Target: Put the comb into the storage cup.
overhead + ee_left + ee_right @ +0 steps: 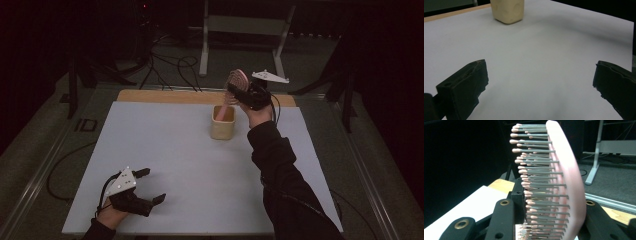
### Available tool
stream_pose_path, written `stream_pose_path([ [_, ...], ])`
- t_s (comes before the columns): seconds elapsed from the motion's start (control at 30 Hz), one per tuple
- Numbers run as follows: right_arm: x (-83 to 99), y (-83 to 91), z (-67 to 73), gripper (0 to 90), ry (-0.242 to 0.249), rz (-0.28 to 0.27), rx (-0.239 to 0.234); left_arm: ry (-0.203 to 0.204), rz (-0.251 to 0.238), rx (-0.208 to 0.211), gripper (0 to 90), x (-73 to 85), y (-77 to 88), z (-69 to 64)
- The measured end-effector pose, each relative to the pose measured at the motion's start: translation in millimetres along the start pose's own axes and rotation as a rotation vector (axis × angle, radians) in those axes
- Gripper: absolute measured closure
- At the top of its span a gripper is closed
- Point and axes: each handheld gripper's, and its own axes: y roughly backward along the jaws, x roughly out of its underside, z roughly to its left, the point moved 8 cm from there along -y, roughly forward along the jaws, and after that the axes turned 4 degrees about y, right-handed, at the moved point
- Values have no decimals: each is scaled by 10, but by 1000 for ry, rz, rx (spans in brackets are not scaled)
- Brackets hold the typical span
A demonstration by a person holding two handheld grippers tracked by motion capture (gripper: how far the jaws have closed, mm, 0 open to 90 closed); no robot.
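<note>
Right gripper (239,89) clamps the pink hairbrush (564,180) by its head, handle dipping into the beige cup (223,122) near the counter's (175,150) far edge. Light, rigid plastic; bristles flex. Left gripper (150,186) rests wide open.

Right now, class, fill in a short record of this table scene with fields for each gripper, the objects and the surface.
left gripper: open, holding nothing, low over the near left of the table
right gripper: shut on the pink plastic hairbrush, raised above the container
hairbrush: head up, handle end dipping into the container
cream square container: upright, far centre of the table
surface: white tabletop with a wooden far edge
</note>
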Motion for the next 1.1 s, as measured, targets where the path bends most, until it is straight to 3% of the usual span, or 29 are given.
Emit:
stream_pose_path([
  [1.1, 347, -152, -112, 641, -69, 81, -14, 0, 2, 3, 3, 13, 5, 4],
])
